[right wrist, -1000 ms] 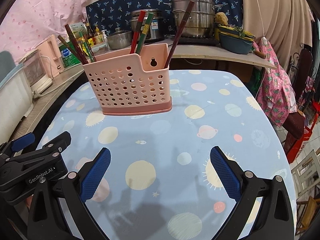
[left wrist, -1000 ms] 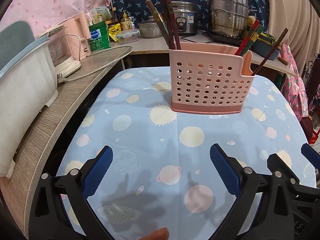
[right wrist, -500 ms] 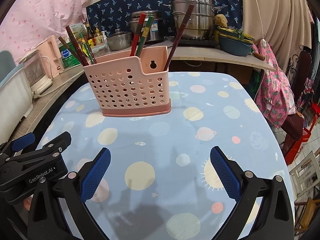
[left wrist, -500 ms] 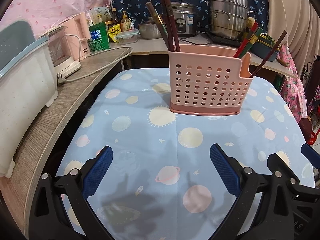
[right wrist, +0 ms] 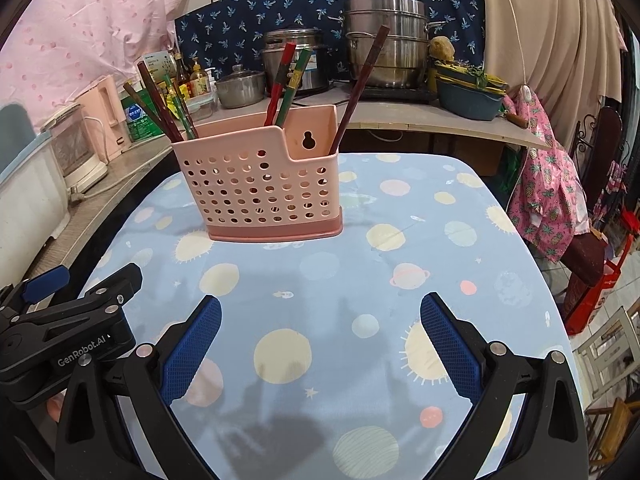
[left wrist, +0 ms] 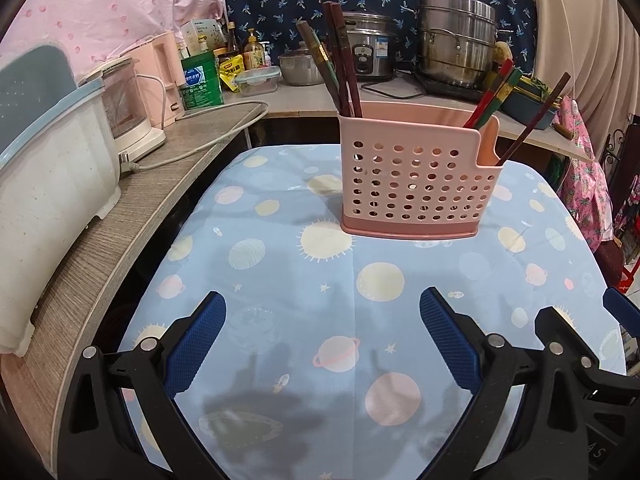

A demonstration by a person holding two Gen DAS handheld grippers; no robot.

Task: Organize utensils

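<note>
Chopsticks (left wrist: 343, 76) upright in pink caddy (left wrist: 416, 184)

Planet-print table (left wrist: 280, 280), wood counter (left wrist: 120, 208), perhaps tiled floor (right wrist: 624, 280)

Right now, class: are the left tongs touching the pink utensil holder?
Apart. The left wrist view shows the left tongs open, with a wide stretch of bare tablecloth between their tips and the pink utensil holder.

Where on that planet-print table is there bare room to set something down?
The whole near stretch of the tablecloth between the pink utensil holder and both open grippers, left and right, is bare, and so is the strip right of the holder. The counter behind is crowded with pots.
</note>
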